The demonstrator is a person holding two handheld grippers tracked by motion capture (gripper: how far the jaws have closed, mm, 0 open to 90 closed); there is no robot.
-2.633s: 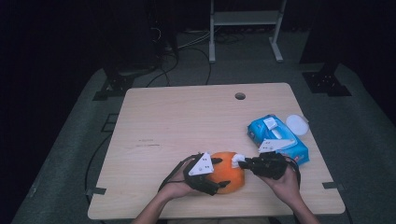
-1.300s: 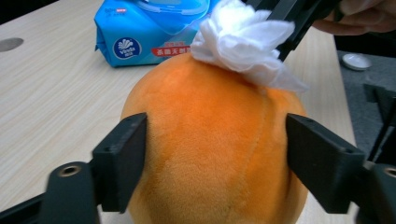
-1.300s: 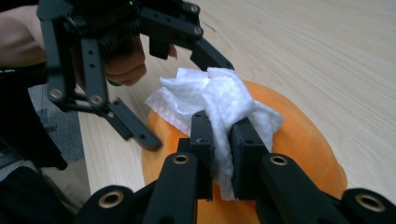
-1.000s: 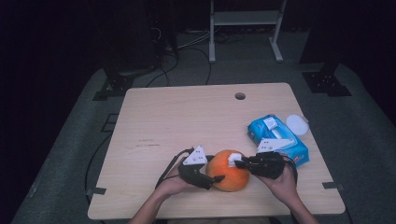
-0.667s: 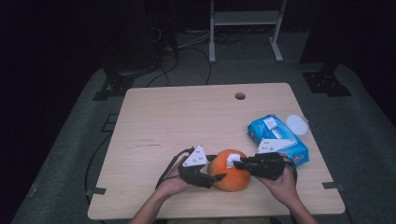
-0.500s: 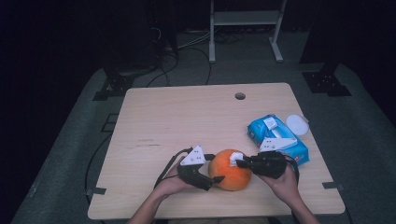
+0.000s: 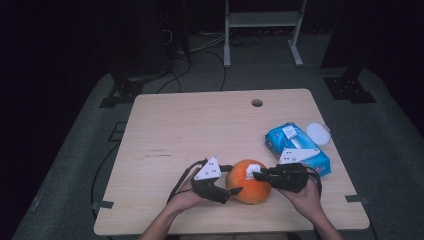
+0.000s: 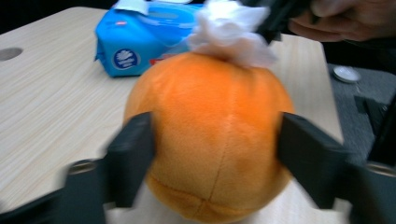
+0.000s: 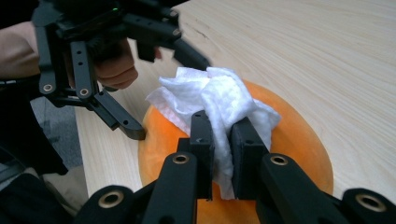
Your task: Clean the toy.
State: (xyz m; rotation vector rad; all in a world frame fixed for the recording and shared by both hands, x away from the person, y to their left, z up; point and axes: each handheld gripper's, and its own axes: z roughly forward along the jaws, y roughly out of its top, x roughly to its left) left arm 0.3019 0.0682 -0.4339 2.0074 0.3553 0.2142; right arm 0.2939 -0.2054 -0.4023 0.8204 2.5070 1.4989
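An orange plush ball (image 7: 248, 184) rests on the wooden table (image 7: 200, 130) near its front edge. My left gripper (image 7: 234, 179) holds it from the left, one jaw pressed on each side of the ball (image 8: 210, 130). My right gripper (image 9: 220, 126) is shut on a crumpled white wipe (image 9: 219, 95) and presses it onto the top of the ball (image 9: 299, 140). In the high view the wipe (image 7: 253, 169) sits on the ball's upper right, with the right gripper (image 7: 256, 175) reaching in from the right.
A blue pack of wet wipes (image 7: 296, 147) lies just behind the right hand, with a white round lid (image 7: 318, 133) beside it at the table's right edge. A cable hole (image 7: 257, 103) is at the back. The left and middle of the table are bare wood.
The left gripper has slid a little to the left, from over the ball to its side. The ball sits slightly further right. The wipe stays on the ball's top.
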